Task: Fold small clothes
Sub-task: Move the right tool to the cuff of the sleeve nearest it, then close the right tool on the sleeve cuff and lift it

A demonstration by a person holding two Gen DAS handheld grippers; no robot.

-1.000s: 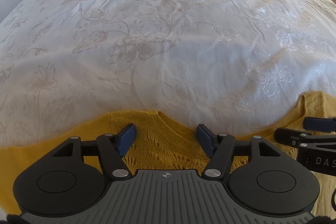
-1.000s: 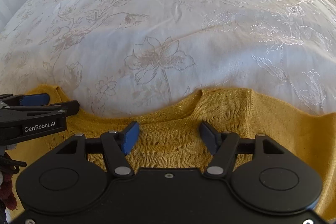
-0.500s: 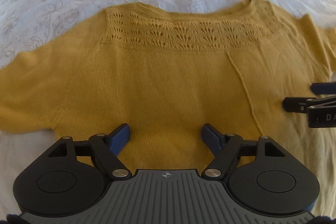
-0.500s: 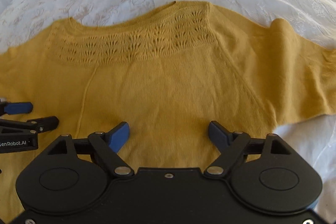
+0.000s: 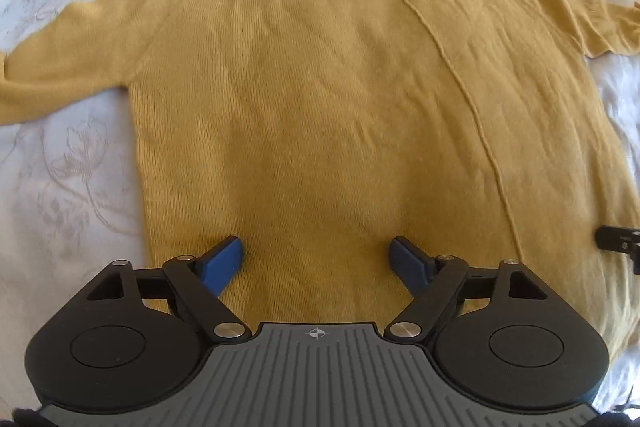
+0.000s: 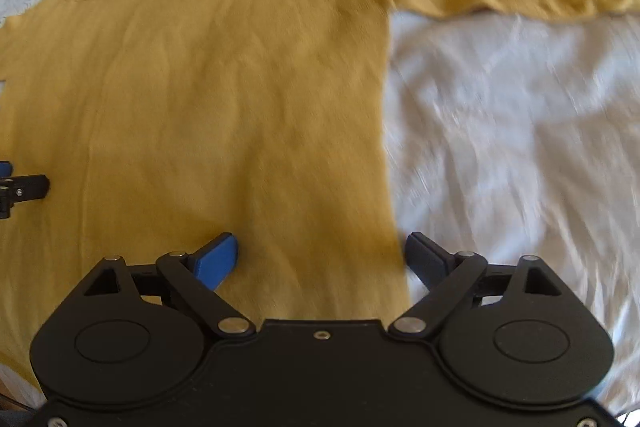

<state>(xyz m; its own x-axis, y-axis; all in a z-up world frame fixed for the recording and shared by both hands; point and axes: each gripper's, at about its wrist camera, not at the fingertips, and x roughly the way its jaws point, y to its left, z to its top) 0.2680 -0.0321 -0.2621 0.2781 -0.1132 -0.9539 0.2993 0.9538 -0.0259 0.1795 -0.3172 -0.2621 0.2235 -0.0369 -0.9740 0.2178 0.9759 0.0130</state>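
Since a second earlier both views had pulled back from the neckline to the lower body of the mustard knit sweater (image 5: 320,99) | sweater lay flat on white embroidered bedspread (image 5: 68,163) | left gripper (image 5: 318,261) and right gripper (image 6: 322,259) opening, nothing clamped | no legible writing | right view motion-blurred, hem hidden.

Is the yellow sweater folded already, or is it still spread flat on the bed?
Spread flat, not folded. The yellow sweater lies open on the white bedspread, both sleeves stretched out to the sides and the lace neckline at the far edge.
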